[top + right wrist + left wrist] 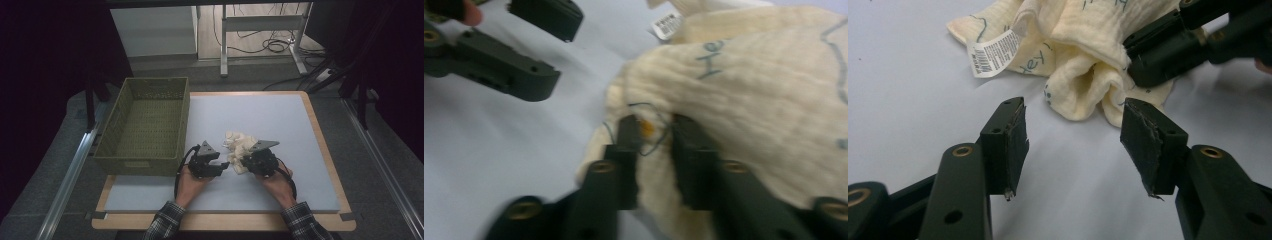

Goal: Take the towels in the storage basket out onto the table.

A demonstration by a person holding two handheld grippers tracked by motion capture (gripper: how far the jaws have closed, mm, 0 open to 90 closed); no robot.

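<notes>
A crumpled cream cloth (238, 141) with blue printed lettering lies on the pale mat, just below its middle. My right gripper (245, 161) comes at it from the right and is shut on a fold of the cloth (749, 90); in the right gripper view (654, 131) fabric bulges between the two pads. My left gripper (224, 164) sits just left of the cloth, low over the mat. Its jaws (1073, 125) stand open with only bare mat between them, and the cloth (1073, 50) lies a short way ahead. A white barcode tag (993, 52) hangs off the cloth's left edge.
An olive woven basket (135, 164) stands at the table's left, next to the left hand. The pale mat (260, 110) covers a wooden board with bare room behind and to the right of the cloth. A desk frame and cables lie on the floor beyond.
</notes>
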